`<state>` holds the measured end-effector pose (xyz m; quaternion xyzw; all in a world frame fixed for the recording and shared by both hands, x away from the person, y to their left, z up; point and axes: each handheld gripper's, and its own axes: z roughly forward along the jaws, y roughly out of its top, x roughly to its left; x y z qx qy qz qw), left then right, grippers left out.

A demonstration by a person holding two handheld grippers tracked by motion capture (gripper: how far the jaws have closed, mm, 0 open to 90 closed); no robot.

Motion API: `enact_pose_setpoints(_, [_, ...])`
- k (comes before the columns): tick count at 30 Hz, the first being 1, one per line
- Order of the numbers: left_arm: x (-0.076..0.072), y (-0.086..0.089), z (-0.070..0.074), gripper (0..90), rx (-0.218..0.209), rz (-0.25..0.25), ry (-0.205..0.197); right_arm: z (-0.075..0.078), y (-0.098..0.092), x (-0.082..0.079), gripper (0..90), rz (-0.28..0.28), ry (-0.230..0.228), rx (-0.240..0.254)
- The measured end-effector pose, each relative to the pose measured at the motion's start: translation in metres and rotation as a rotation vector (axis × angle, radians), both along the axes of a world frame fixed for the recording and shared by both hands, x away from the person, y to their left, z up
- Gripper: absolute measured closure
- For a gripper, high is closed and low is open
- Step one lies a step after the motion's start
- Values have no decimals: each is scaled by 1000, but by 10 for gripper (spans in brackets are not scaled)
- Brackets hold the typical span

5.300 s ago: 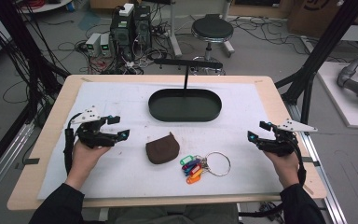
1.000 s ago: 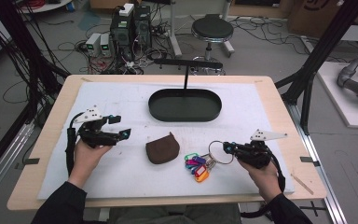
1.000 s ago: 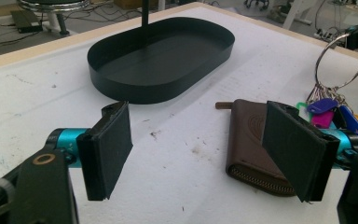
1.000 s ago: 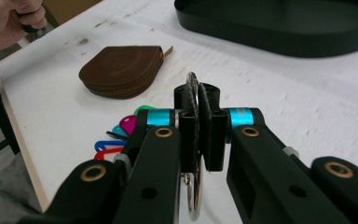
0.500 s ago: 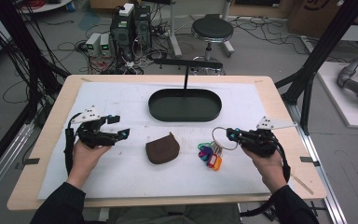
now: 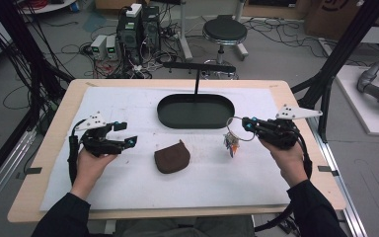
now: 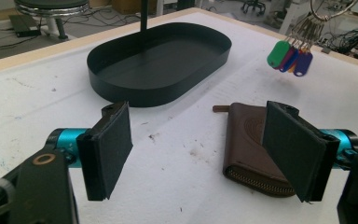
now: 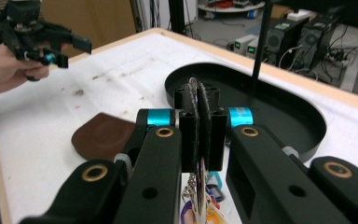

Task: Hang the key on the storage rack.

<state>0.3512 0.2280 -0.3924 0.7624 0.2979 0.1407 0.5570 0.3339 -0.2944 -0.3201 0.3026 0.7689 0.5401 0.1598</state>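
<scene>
My right gripper (image 6: 246, 124) is shut on the metal ring (image 6: 238, 129) of a key bunch, and its coloured tags (image 6: 231, 144) hang clear of the white table cover, right of a brown zip pouch (image 6: 171, 157). In the right gripper view the ring (image 8: 194, 85) is pinched edge-on between the closed pads, with the tags (image 8: 200, 205) dangling below. A black oval tray (image 6: 196, 111) lies just beyond. My left gripper (image 6: 126, 133) hovers open at the left with nothing between its pads (image 7: 107, 149). In its view the pouch (image 7: 247, 149) lies past the right jaw and the tags (image 7: 291, 53) hang at the upper right.
A thin black post with a crossbar (image 6: 197, 79) rises at the tray's far side. The table's wooden border (image 6: 296, 103) frames the white cover. A stool (image 6: 224, 30) and computer cases (image 6: 138, 24) stand on the floor beyond.
The right gripper closed on the key ring and has lifted the bunch off the table, rising and drifting right and toward the tray. The left gripper has stayed put.
</scene>
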Motion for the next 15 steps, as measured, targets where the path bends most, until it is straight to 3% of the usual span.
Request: enact_pose_setpoints(15, [2,0,-1,245,-7,-11,7,28,14,30,882,9,-63,-3])
